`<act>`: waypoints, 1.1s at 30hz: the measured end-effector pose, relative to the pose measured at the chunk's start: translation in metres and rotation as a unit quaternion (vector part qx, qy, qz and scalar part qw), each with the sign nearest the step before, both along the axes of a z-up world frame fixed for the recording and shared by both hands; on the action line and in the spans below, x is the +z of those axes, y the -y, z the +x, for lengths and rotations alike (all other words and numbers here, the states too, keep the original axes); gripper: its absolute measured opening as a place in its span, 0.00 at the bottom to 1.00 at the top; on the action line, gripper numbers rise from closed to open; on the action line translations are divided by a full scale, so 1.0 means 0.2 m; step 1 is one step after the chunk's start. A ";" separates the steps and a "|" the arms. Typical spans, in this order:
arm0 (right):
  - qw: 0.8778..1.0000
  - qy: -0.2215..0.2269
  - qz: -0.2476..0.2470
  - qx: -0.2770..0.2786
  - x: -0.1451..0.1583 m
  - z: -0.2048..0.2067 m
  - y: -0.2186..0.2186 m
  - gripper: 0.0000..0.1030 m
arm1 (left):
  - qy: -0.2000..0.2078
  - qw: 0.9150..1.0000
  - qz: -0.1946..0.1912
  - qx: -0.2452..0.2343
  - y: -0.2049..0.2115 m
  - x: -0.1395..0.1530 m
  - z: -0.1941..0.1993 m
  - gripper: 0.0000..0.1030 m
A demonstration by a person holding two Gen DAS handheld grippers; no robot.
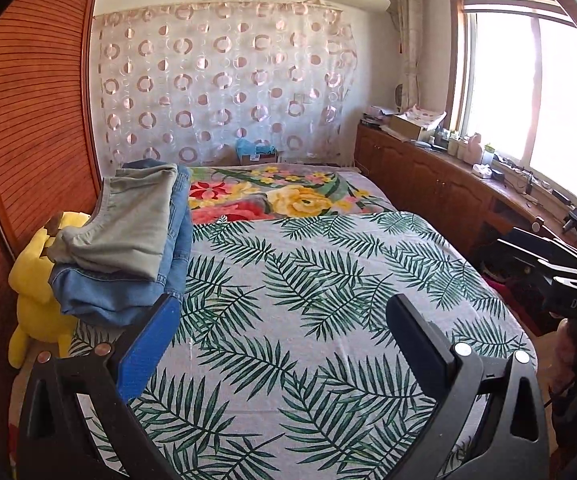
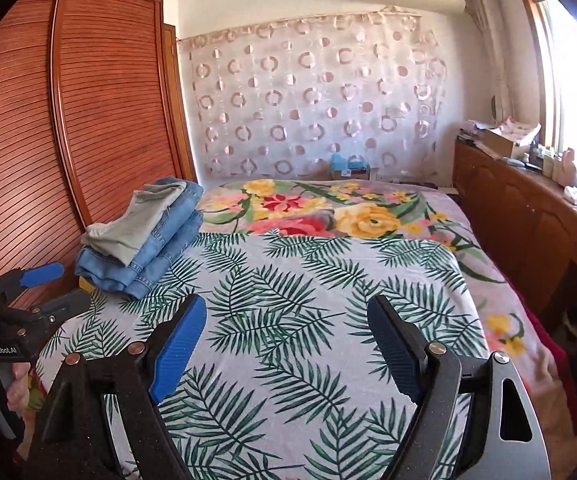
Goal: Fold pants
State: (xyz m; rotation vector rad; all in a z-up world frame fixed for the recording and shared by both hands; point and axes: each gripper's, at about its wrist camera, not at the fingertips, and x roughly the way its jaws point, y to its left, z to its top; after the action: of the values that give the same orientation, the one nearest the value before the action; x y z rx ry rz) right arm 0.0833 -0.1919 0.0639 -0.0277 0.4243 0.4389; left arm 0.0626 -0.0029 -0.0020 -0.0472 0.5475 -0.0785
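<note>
With both the left gripper (image 1: 282,312) and right gripper (image 2: 286,318) held jaws apart and empty above the bed (image 2: 296,280), we see the pants (image 2: 144,236) stacked folded at its far-left edge, fitting either a finished pile or one awaiting handling.

Leaf-print bedspread (image 1: 308,320) lies bare; folded pants stack (image 1: 128,240) crowds the wardrobe (image 1: 36,120), perhaps touching.

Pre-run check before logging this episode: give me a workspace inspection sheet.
Surface: bed with leaf-print sheet, flat, bare in the middle.
Job's things: folded pants stack, grey pair on denim, at the bed's left edge by the wardrobe.
Clutter: yellow plush beside the stack; floral blanket at the far end.
Grippers: left gripper and right gripper open, holding nothing.
Cables: some on the window counter.
Surroundings: curtain, air conditioner, window.
</note>
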 end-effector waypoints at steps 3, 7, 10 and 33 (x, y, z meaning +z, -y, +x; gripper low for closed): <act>1.000 0.010 0.003 -0.006 0.03 -0.05 0.00 0.82 | 0.006 1.000 0.007 0.002 0.01 0.05 -0.01 1.00; 1.000 0.023 0.007 -0.012 0.04 -0.10 0.00 0.82 | 0.014 1.000 0.010 -0.001 0.03 0.10 -0.03 1.00; 0.999 0.030 0.009 -0.014 0.05 -0.13 0.00 0.82 | 0.024 1.000 0.011 -0.003 0.05 0.15 -0.06 1.00; 0.996 0.079 0.015 -0.038 0.03 -0.29 0.01 0.82 | 0.066 0.998 0.012 0.012 0.01 0.32 -0.23 1.00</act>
State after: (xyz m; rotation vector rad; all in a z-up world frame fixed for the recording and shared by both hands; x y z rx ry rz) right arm 0.0244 -0.1937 0.0691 -0.0175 0.2617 0.3642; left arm 0.0158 -0.0046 0.0627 -0.0259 0.4147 -0.0507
